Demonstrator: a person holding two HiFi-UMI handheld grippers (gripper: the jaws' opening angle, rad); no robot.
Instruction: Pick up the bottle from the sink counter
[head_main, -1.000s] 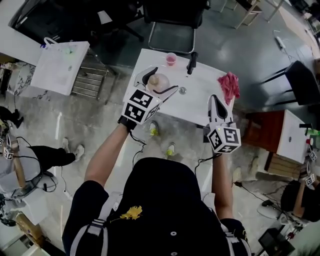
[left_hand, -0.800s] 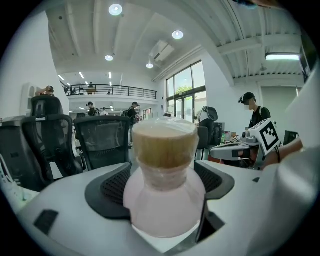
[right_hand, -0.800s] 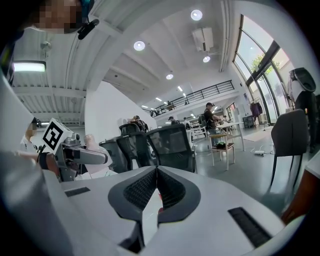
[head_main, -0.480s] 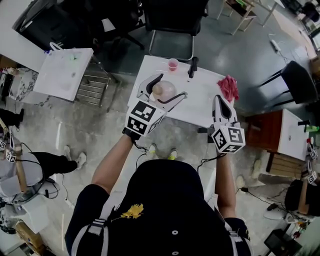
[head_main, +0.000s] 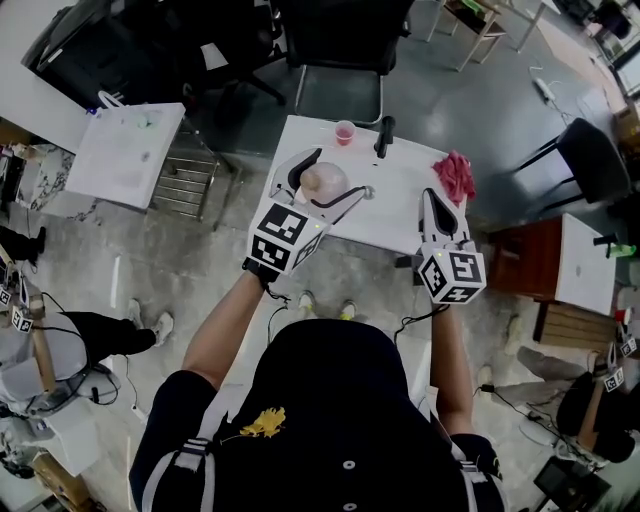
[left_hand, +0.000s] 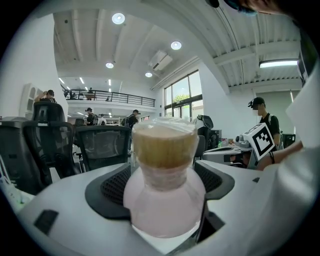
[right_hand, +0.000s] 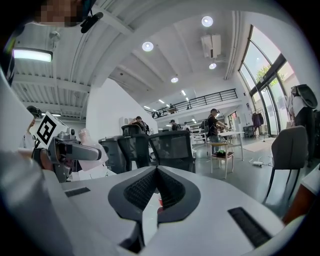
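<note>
The pale pink, round-bodied plastic bottle (head_main: 322, 181) with a tan cap under clear film is found at the left part of the white sink counter (head_main: 395, 215), upright between the jaws of the left gripper (head_main: 335, 172). In the left gripper view the two black ribbed pads are seen pressed against the bottle's shoulders, one on each side, so the bottle is taken as held. A white surface shows just under its base, and whether the base is clear of the counter cannot be told.

The right gripper (head_main: 431, 197) is held over the near right part of the counter with its jaws brought together on nothing, near a crumpled red-pink cloth (head_main: 455, 175).

For the lift to go well, the grip should be kept steady and not tightened further, since a thin plastic body is likely to dent or slip upward out of the pads. The bottle is best raised straight up and kept vertical. The small pink cup (head_main: 345, 131) and the black tap-like fitting (head_main: 383, 135) at the far edge should be avoided.
</note>
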